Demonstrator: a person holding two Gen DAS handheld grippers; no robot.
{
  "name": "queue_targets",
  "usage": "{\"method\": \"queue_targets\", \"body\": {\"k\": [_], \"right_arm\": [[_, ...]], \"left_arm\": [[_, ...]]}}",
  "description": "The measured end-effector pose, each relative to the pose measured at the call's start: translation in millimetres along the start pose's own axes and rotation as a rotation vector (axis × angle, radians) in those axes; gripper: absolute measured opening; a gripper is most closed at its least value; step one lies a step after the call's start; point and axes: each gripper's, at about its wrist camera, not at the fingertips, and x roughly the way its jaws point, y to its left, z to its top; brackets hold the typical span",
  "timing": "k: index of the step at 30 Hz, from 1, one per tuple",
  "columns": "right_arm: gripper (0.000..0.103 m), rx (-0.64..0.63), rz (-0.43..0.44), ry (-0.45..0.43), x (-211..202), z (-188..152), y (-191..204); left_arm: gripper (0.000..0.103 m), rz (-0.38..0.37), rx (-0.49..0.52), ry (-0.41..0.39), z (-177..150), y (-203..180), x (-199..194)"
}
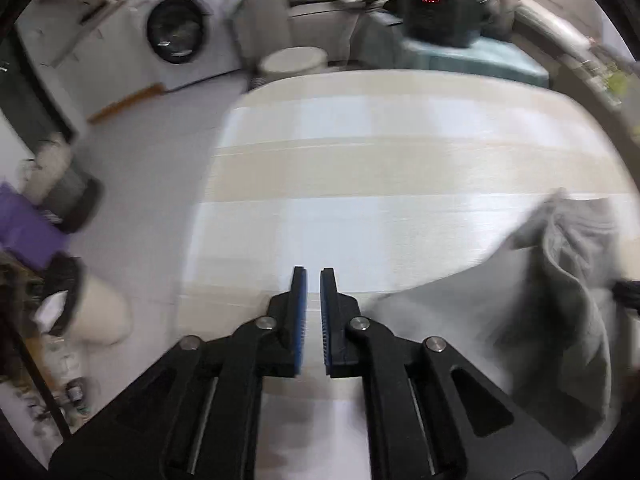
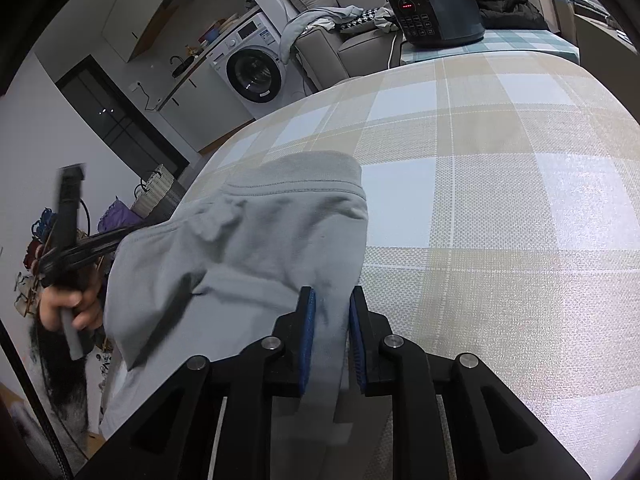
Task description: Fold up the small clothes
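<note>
Grey garment (image 2: 256,240) pinched in right claw (image 2: 331,304); left claw (image 1: 313,280) slightly parted, empty.

No readable text in either view. Black cooker (image 2: 438,14), far ahead of right claw: red display digits glow, too small to read; button markings illegible. Washing machine (image 2: 252,66), ahead-left of right claw: panel print too small. Left view blurred.

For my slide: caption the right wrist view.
Right claw pinches the grey garment over the plaid tablecloth.
</note>
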Motion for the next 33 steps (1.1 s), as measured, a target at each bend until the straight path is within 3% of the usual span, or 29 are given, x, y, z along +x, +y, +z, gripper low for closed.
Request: {"method": "queue_targets", "body": {"k": [2,4,10,13,16,19,21,23,28,29,30,31,33], "right_arm": [[0.016,-0.001,-0.002,0.000,0.3,-0.2,0.1],[0.017,-0.001,-0.003,-0.001,0.5,-0.2,0.3],[0.017,-0.003,-0.003,-0.002,0.9,-0.7,0.4],[0.017,-0.001,0.000,-0.002,0.7,-0.7,-0.4],[0.017,0.000,-0.002,0.000,0.3,-0.7,-0.9],[0.017,0.006,-0.005,0.006,-0.7,-0.1,-0.5],[0.022,0.013,-0.008,0.007,-2.1,1.2,-1.0],[0.026,0.032,0.015,-0.015,-8.3,2.7,-3.6],[0.042,0.053,0.087,-0.096,-26.1,6.6,-4.8],[0.046,0.049,0.102,-0.100,-27.4,6.5,-3.1],[0.047,0.040,0.118,-0.102,-28.3,6.4,-0.3],[0.048,0.027,0.136,-0.100,-28.4,6.3,2.9],[0.051,0.011,0.162,-0.095,-27.5,6.2,8.5]], "left_arm": [[0.004,-0.094,-0.058,-0.003,-7.8,4.9,-6.5],[0.004,-0.236,-0.091,-0.003,-19.1,2.5,-16.9],[0.005,-0.501,-0.053,0.023,-45.5,-40.1,-35.1],[0.005,-0.507,-0.076,-0.011,-44.3,-45.7,-51.1],[0.007,-0.426,-0.088,-0.059,-37.5,-41.2,-63.8],[0.010,-0.538,-0.147,0.001,-34.9,-37.7,-56.6],[0.019,-0.592,-0.132,0.029,-32.1,-32.9,-46.1],[0.026,-0.610,-0.136,0.064,-33.2,-36.1,-35.7],[0.026,-0.645,-0.244,0.124,-33.2,-32.8,-4.4],[0.024,-0.646,-0.268,0.115,-33.1,-32.1,-3.6],[0.011,-0.653,-0.282,0.085,-33.2,-32.4,-8.4],[0.005,-0.656,-0.264,0.037,-33.8,-36.2,-19.8],[0.002,-0.673,-0.200,-0.034,-37.2,-51.8,-44.0]]}}
